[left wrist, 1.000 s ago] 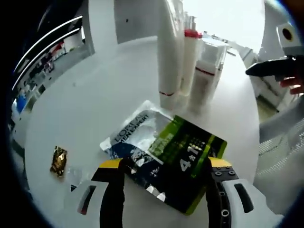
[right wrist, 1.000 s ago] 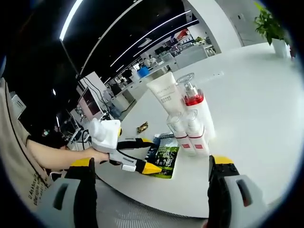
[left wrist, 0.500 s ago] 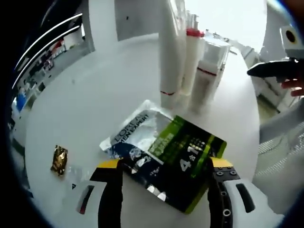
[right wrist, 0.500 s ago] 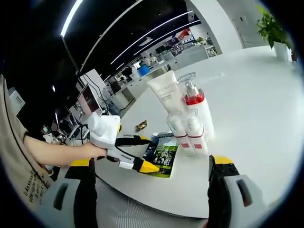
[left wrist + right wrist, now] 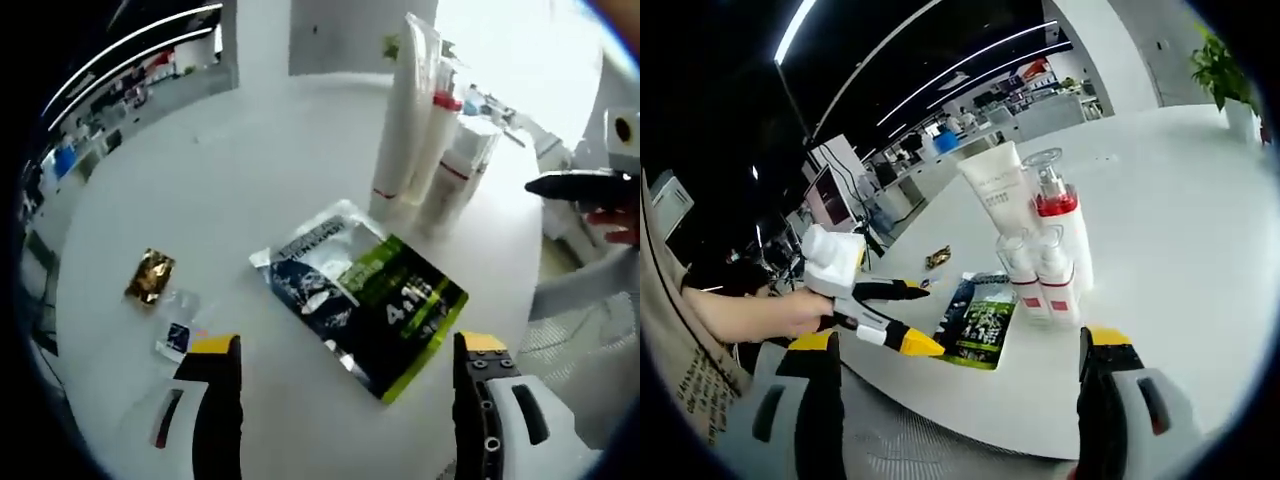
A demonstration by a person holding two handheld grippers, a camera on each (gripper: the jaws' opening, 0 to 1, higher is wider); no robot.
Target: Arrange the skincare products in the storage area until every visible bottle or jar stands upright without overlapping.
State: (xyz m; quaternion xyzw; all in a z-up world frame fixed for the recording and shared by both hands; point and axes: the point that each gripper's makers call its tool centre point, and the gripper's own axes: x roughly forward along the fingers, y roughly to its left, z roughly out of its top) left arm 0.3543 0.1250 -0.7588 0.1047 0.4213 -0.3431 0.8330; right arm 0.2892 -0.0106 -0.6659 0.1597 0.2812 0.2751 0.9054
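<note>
Right now your left tool [image 5: 345,365] hangs released above the white surface [image 5: 250,180], its jaws spread wide and holding nothing. Between and just beyond them lies the flat sachet [image 5: 360,295], dark with a green band, resting on the surface. Past it the skincare products stand upright in a tight cluster: a tall white tube [image 5: 400,125], a pump bottle with a red collar [image 5: 440,140] and small bottles [image 5: 460,175] beside it. A gold wrapper [image 5: 150,278] lies well apart to one side. Your right tool [image 5: 955,375] is likewise released, jaws wide, grasping nothing. From its view, the left tool [image 5: 905,315] hovers near the sachet [image 5: 980,322], and the bottles [image 5: 1045,240] stand just beside the sachet.
</note>
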